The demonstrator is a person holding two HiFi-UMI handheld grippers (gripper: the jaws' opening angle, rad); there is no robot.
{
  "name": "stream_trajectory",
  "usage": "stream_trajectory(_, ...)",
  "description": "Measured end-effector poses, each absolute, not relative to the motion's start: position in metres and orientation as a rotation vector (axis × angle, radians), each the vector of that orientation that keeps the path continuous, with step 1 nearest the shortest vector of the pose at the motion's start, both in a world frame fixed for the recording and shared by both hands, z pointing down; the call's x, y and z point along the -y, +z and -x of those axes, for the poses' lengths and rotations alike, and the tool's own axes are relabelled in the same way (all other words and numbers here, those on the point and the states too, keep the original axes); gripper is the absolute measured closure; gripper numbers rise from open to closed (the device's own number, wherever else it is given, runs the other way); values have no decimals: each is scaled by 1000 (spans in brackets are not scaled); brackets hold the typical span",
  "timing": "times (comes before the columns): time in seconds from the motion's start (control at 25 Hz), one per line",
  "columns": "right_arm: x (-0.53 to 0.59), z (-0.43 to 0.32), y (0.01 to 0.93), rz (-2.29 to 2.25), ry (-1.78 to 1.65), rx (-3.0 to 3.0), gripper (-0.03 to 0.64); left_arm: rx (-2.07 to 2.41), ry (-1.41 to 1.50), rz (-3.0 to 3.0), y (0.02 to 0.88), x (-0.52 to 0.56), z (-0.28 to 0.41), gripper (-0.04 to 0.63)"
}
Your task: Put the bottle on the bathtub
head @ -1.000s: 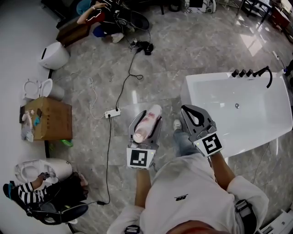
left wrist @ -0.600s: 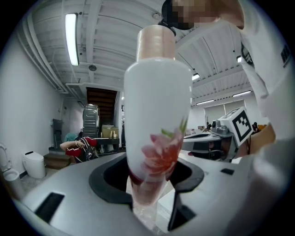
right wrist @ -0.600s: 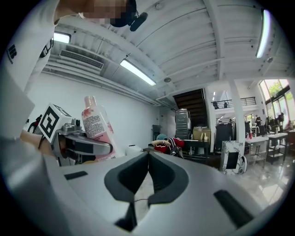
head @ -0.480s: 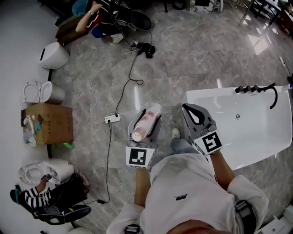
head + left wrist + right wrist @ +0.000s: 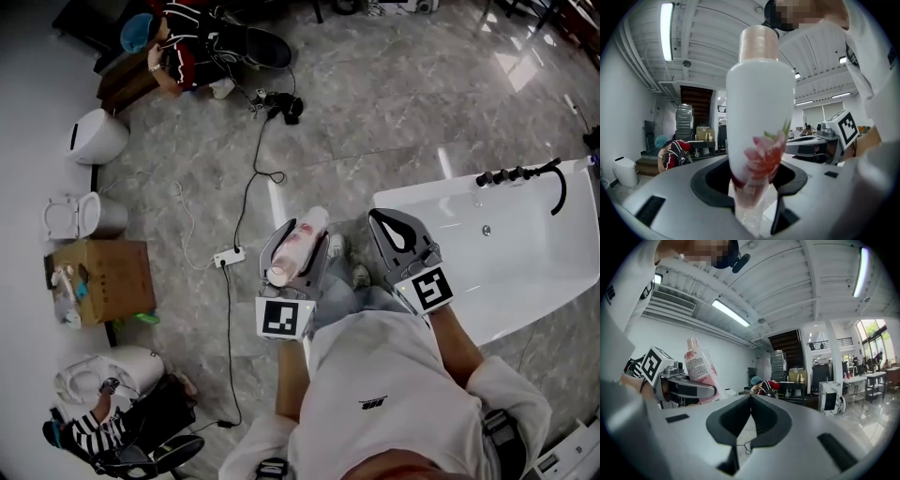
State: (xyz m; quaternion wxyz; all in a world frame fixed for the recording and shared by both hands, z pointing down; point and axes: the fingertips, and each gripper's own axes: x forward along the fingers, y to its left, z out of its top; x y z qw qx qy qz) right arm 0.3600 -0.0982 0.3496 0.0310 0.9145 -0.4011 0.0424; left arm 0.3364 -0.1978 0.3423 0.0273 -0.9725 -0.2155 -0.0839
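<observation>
Left gripper (image 5: pixel 301 238) is clamping the white flowered bottle (image 5: pixel 300 248) above the floor (image 5: pixel 394 103). Right gripper (image 5: pixel 394 221) is keeping jaws pressed together, empty. Bathtub (image 5: pixel 530 267) is sitting at bottle's 3 o'clock, apart.

We have stepped forward, left gripper (image 5: pixel 298 239) with bottle (image 5: pixel 300 248) and right gripper (image 5: pixel 386 223) carried along, cardboard box (image 5: pixel 103 277), power strip (image 5: pixel 230 255), bathtub (image 5: pixel 525 281) lower in our view.

open industrial hall, bathroom-fixture stock: toilets (image 5: pixel 94 137) standing on marble floor (image 5: pixel 394 103), freestanding bathtub (image 5: pixel 511 267), cardboard box (image 5: pixel 114 278), ceiling tube light (image 5: pixel 666 31).
</observation>
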Motion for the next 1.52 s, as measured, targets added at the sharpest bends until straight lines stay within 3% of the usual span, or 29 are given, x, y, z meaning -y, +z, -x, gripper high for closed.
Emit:
stream_trajectory(0.32,59,-406,371,-2965,188,964,623,924,-245,2871,364,162,-400,368)
stream_trajectory(0.84,-76,-437,435,-3116,357,324,623,1561,-317,2559,432,10,-483,368)
stream_trajectory(1.52,-200,-452,580,-3171,519,-243,623,1908,-489,2203,607,-141,-531,368)
